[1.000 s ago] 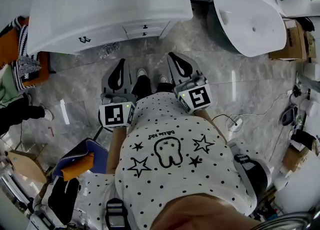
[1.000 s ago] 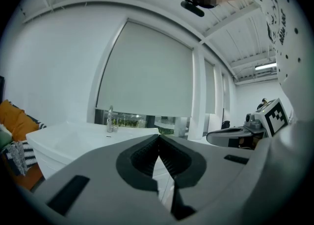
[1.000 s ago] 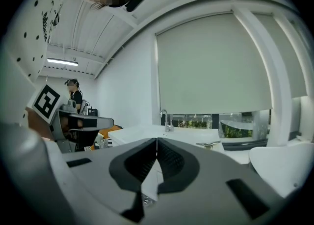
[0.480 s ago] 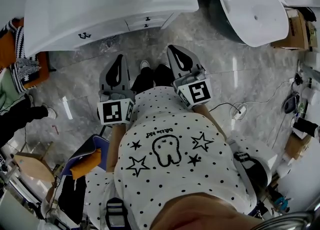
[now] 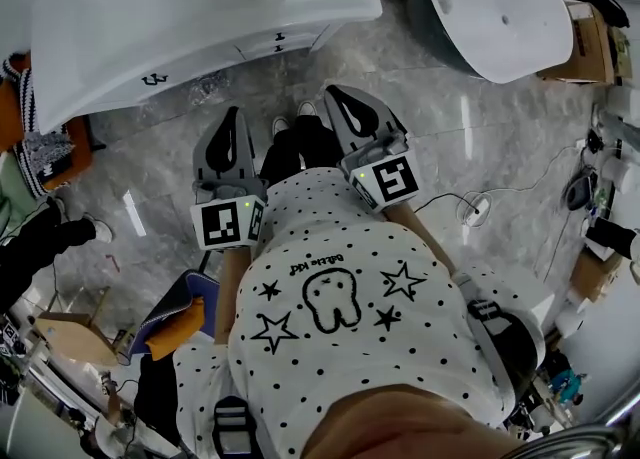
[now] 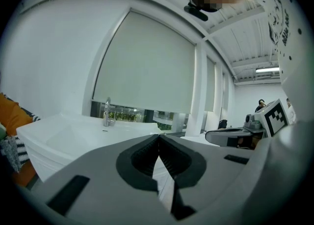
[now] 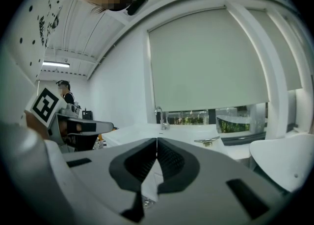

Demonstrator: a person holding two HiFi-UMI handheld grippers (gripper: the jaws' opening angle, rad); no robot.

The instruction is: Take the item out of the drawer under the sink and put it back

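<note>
- Left gripper (image 5: 233, 119): jaws clenched, nothing between them.
- Right gripper (image 5: 342, 102): the same, empty.
- Both are held level, short of the sink's (image 5: 120, 17) front edge.
- Drawers (image 5: 279, 43) appear shut; the item is hidden.

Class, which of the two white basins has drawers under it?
The rectangular sink at upper left, with dark-handled drawers below; the oval basin at right shows none.

- Bare floor (image 5: 160, 142) is left open before the cabinet (image 5: 200, 72) front.
- Its drawers (image 5: 280, 42) are seen shut.
- Passage at the right is narrowed by a basin (image 5: 490, 7).
</note>
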